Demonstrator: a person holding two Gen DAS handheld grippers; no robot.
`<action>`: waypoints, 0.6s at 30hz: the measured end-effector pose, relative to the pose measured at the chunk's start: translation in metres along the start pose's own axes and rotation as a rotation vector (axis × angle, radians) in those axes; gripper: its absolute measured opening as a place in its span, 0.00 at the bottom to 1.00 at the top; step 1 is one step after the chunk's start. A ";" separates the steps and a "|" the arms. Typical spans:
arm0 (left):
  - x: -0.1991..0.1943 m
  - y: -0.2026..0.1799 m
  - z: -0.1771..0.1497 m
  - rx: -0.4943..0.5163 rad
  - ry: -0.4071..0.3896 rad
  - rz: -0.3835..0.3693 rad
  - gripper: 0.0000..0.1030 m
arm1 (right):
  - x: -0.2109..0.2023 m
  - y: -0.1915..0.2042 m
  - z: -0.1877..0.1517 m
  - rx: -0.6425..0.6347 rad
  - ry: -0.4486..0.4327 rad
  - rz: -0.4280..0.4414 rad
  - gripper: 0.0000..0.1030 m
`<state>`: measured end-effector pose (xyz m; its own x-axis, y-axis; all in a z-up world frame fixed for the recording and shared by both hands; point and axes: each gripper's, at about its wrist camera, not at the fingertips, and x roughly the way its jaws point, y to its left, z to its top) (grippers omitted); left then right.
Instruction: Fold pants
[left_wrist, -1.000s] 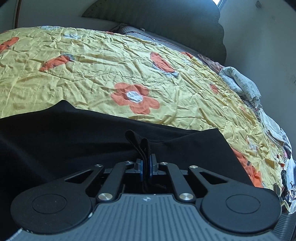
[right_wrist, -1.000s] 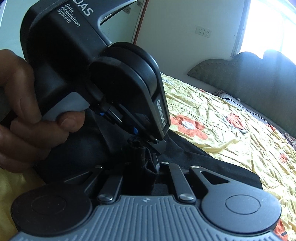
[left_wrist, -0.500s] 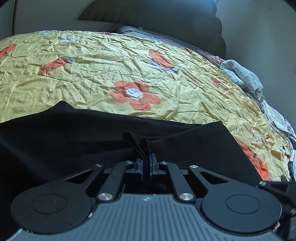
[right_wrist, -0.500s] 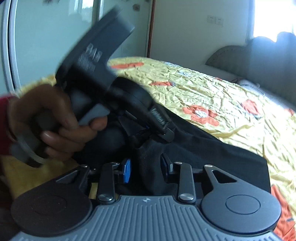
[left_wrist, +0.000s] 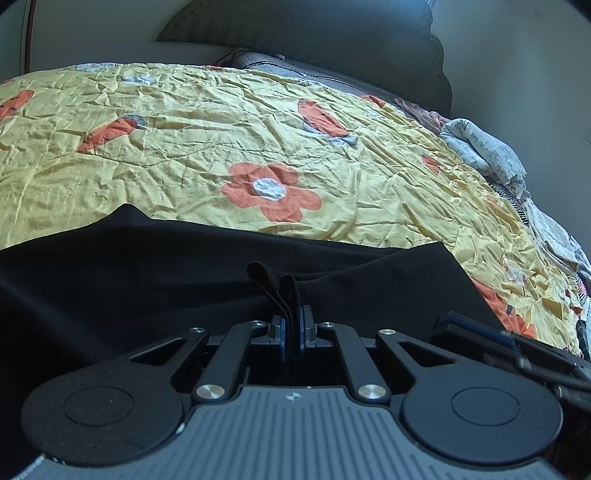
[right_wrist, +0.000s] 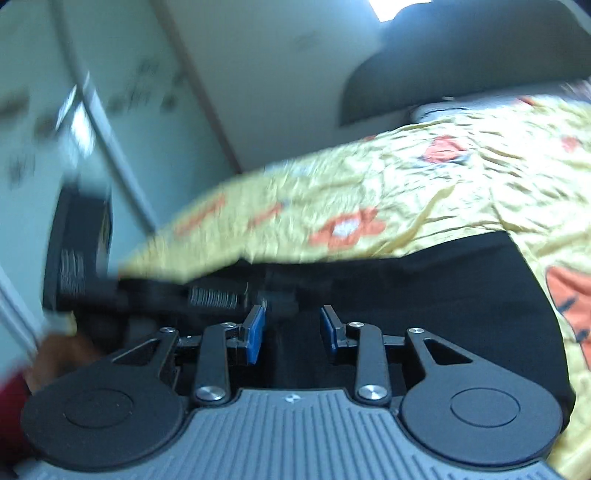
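From the left wrist view, the black pants (left_wrist: 184, 280) are seen spread on the yellow flowered bedspread (left_wrist: 221, 147), their long axis running side to side across the frame, one end reaching toward the right edge of the bed. The left gripper (left_wrist: 293, 328) is clamped shut on a bunched fold of the black cloth, which sticks up between the blue pads. The tip of the right gripper (left_wrist: 480, 332) is glimpsed at the lower right. A crumpled printed cloth (left_wrist: 484, 151) is seen at the far right; its lettering cannot be read. From the right wrist view, heavily blurred, the right gripper (right_wrist: 291, 328) is seen with blue pads parted, nothing pinched between them, the pants (right_wrist: 443, 295) lying beyond. The left gripper (right_wrist: 207, 295) is seen at left; no writing is legible.
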<state>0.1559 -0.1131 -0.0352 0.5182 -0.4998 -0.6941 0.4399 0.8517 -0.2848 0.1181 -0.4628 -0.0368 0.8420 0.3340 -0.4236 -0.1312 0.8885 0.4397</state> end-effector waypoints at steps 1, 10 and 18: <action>0.000 0.000 0.000 0.001 0.000 0.001 0.07 | 0.000 -0.001 -0.001 0.013 -0.020 -0.042 0.31; -0.011 0.003 0.002 0.001 -0.022 0.035 0.18 | 0.020 0.060 -0.041 -0.386 0.139 -0.233 0.32; -0.033 0.019 0.005 0.023 -0.069 0.185 0.24 | 0.028 0.076 -0.041 -0.379 0.141 -0.152 0.43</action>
<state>0.1513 -0.0817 -0.0144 0.6404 -0.3453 -0.6861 0.3491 0.9265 -0.1405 0.1103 -0.3726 -0.0477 0.7906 0.2067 -0.5764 -0.2160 0.9749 0.0535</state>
